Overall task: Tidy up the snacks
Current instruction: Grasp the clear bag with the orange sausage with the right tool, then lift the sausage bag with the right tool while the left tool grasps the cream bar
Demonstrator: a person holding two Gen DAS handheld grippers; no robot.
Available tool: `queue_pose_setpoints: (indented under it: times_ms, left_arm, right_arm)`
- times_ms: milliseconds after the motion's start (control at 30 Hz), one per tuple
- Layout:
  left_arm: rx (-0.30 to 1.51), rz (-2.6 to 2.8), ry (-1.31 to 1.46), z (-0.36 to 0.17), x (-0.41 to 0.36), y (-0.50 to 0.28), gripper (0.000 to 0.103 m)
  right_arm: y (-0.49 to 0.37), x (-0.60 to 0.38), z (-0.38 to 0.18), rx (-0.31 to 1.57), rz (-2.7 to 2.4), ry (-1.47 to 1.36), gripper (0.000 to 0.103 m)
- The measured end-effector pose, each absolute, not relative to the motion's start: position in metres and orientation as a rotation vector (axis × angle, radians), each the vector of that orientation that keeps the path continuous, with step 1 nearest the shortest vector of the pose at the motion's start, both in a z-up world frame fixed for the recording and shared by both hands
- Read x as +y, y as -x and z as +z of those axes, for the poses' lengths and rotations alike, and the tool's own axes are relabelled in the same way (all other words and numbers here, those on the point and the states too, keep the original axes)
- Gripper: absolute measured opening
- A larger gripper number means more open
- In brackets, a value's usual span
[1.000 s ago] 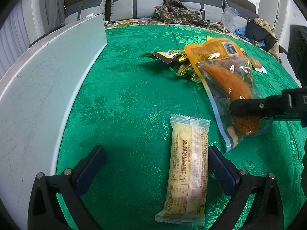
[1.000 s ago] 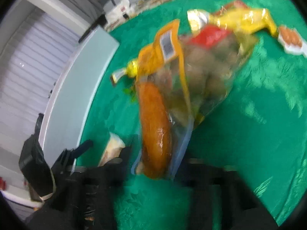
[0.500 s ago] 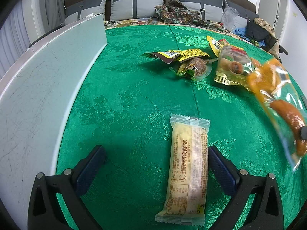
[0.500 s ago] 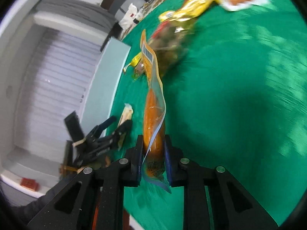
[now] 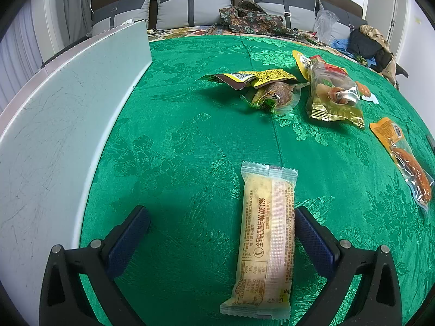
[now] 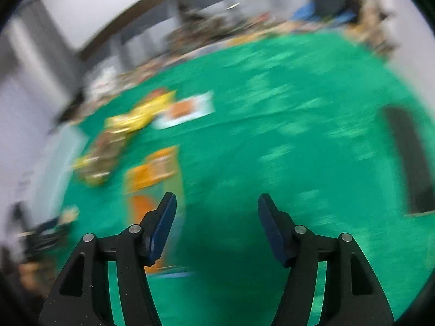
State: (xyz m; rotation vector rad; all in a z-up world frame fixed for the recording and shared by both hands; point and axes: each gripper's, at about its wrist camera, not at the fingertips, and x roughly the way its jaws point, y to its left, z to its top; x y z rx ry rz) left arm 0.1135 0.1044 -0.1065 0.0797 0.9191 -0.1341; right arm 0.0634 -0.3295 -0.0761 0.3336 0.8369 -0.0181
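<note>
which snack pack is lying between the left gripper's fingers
The long pale yellow cake bar, lying flat between the open left gripper fingers and hugging the right one. The other packs lie farther off on the green cloth.

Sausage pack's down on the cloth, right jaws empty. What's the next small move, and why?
Probably close the left gripper on the pale yellow bar: it already lies between the open jaws, nearer one side, untouched. The right gripper has just opened, leaving the sausage pack lying flat.

Motion blur is smearing the whole right wrist view; the snack packets (image 6: 114, 146) left of the orange sausage pack (image 6: 152, 179) are reading as unidentifiable streaks.
</note>
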Motion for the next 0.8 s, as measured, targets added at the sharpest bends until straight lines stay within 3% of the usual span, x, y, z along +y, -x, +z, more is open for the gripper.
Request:
queue_pose_setpoints:
  times_ms: [267,800]
  left_arm:
    - [0.919,-0.134,-0.079,-0.107,0.104,-0.114,0.103]
    - [0.919,-0.133,-0.079,-0.107,0.104,-0.114,0.103]
  right_arm:
    - [-0.073,-0.326,-0.107,0.905,-0.263,-0.128,0.066]
    - [-0.064,-0.329,-0.108,0.871,-0.257,-0.15,0.074]
